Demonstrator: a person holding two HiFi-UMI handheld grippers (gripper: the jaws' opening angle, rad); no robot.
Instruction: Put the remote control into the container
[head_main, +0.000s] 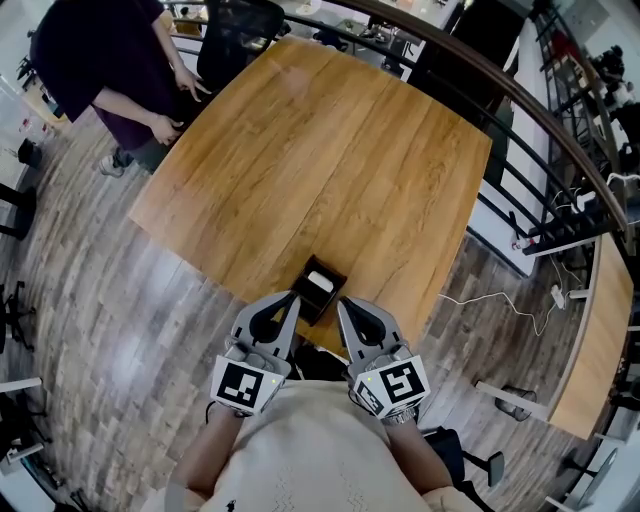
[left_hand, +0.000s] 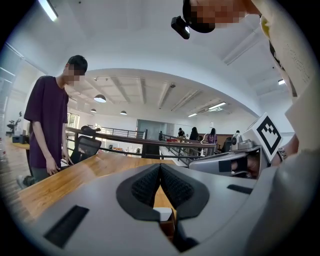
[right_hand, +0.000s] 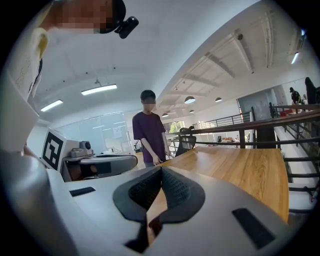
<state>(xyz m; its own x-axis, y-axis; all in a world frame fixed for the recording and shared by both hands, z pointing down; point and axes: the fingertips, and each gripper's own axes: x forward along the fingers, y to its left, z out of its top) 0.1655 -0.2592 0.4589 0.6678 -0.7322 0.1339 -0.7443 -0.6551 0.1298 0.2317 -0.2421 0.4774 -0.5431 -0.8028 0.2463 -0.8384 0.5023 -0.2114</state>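
Left hand-held gripper (left_hand: 160, 166): jaws pressed together, the ribbed pads meeting at the tip, nothing between them. It is held roughly level over the near edge of the worktop (head_main: 330, 160).

Right hand-held gripper (right_hand: 161, 169): jaws likewise pressed together and carrying nothing, held just beside the left one. The two point the same way across the worktop. Each carries its cube with square markers at the rear, close to the operator's chest.

Container (head_main: 335, 275): small, black and open-topped. It stands on the worktop at the near edge, between the two gripper tips and just ahead of them. I cannot tell whether either tip touches its wall.

Remote control (head_main: 320, 281): a pale oblong lying inside the container. It reads as the remote control, though it is too small in the head view to make out detail. Neither gripper has hold of it.

The worktop is a wide wooden surface.

A person (head_main: 110, 60) in a dark purple top stands at the far left corner of the worktop, hands at its edge. A black office chair (head_main: 235, 30) is just beside that person.

A dark railing (head_main: 520, 110) runs along the far and right sides, well apart from the container. The floor (head_main: 120, 330) is grey wood-effect plank. A white cable (head_main: 500, 298) trails across the floor to the right of the worktop.
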